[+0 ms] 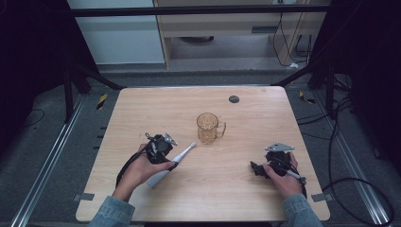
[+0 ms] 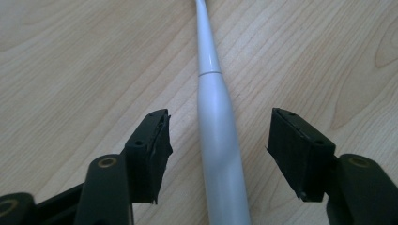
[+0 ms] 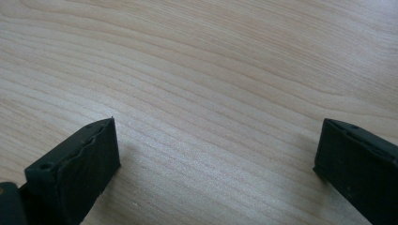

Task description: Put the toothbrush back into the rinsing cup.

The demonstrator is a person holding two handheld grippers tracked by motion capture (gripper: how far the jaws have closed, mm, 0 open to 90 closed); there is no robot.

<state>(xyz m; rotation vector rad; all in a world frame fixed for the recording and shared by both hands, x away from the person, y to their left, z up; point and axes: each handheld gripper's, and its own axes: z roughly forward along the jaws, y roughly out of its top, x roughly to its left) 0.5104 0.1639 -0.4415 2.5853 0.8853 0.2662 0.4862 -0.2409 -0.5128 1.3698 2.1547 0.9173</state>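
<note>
Left gripper view: slim white plastic electric toothbrush point(image 2: 218, 140) lies flat on the pale wooden table point(image 2: 70, 70), between the left gripper's point(image 2: 218, 154) spread jaws, untouched. Probably light, rigid, slippery; grip the thick handle. Right gripper point(image 3: 216, 159) gapes, holding nothing.

Laboratory recording bay: a bare wooden table point(image 1: 142, 101) stands on grey carpet between floor rails point(image 1: 45, 163); dark frame struts point(image 1: 97, 78) brace each side; loose cables point(image 1: 352, 182) trail across the floor; plain cabinets point(image 1: 227, 23) line the rear wall.
</note>
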